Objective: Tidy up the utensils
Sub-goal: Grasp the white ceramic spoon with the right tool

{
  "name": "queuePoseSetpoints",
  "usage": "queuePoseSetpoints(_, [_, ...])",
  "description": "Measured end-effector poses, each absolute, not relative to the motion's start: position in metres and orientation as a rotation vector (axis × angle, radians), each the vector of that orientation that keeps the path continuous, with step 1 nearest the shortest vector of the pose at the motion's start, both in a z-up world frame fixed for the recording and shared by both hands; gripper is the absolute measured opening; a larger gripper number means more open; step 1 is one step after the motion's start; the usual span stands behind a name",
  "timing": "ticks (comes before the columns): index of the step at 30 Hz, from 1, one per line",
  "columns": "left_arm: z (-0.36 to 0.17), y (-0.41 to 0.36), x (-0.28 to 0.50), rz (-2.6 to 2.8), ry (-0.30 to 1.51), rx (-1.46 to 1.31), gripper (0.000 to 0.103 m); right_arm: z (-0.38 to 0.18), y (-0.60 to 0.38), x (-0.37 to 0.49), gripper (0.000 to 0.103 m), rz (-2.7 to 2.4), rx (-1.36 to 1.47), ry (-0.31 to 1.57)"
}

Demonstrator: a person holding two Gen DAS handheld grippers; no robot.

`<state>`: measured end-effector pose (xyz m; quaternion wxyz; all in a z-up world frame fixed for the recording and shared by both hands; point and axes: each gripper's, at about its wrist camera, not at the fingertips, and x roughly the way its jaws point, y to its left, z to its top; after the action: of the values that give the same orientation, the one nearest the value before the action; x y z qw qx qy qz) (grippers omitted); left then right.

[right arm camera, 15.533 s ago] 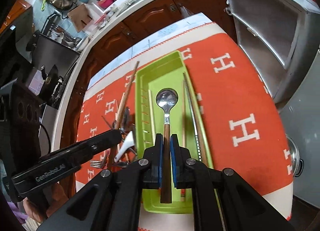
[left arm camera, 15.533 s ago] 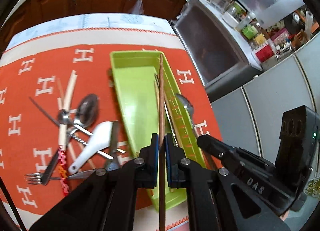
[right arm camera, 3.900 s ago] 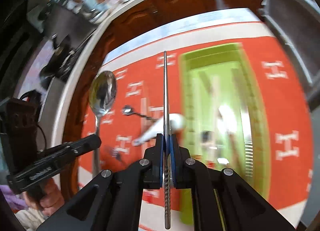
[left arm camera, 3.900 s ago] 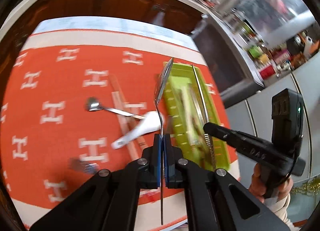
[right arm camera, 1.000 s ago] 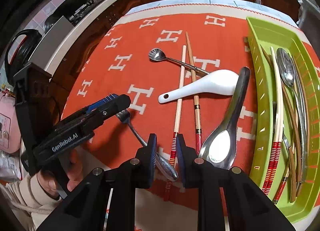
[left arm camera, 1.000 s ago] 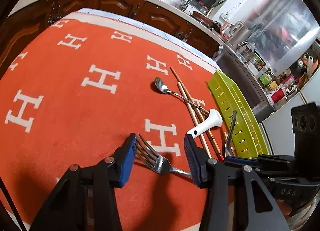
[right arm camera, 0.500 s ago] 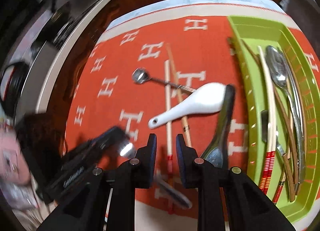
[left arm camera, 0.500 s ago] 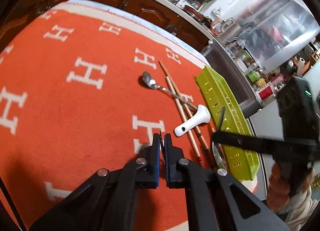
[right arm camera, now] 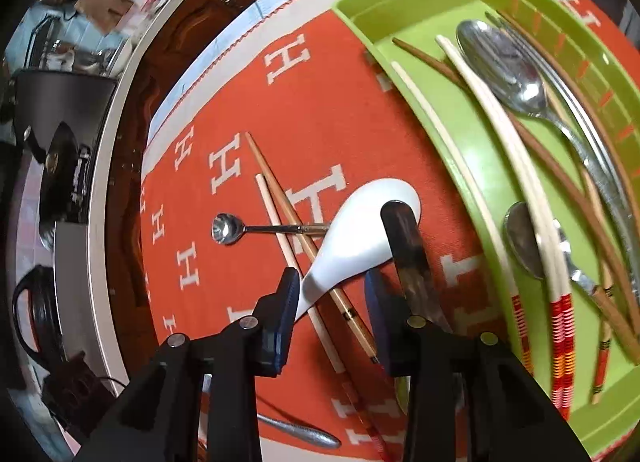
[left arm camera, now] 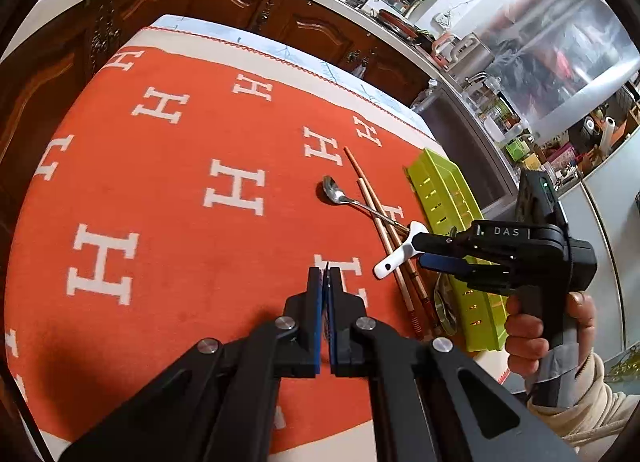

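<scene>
Left gripper (left arm camera: 325, 286) raised, pads clamped on fork (left arm camera: 327, 276) (tines barely visible). Right gripper (right arm camera: 332, 302) low, jaws spread astride white soup spoon (right arm camera: 360, 230) handle.

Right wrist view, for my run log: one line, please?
left hand-held gripper: shut on fork | right hand-held gripper: open, straddling white spoon
</scene>
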<state>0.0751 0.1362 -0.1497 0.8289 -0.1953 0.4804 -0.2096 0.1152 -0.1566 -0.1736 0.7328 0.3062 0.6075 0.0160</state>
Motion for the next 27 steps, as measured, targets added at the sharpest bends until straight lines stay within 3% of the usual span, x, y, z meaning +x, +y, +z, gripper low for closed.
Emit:
queuePoseSetpoints(18, [-0.151, 0.140, 0.073, -0.488, 1.041, -0.470, 0.000, -0.181, -0.146, 0.125, 0.034, -0.135, 0.805, 1.233])
queuePoseSetpoints(19, [-0.150, 0.140, 0.073, -0.486, 1.042, -0.469, 0.000, -0.180, -0.146, 0.126, 0.028, -0.140, 0.797, 1.236])
queuePoseSetpoints(27, [-0.148, 0.142, 0.075, -0.480, 1.045, -0.483, 0.000, -0.177, -0.133, 0.136, 0.011, -0.081, 0.757, 1.210])
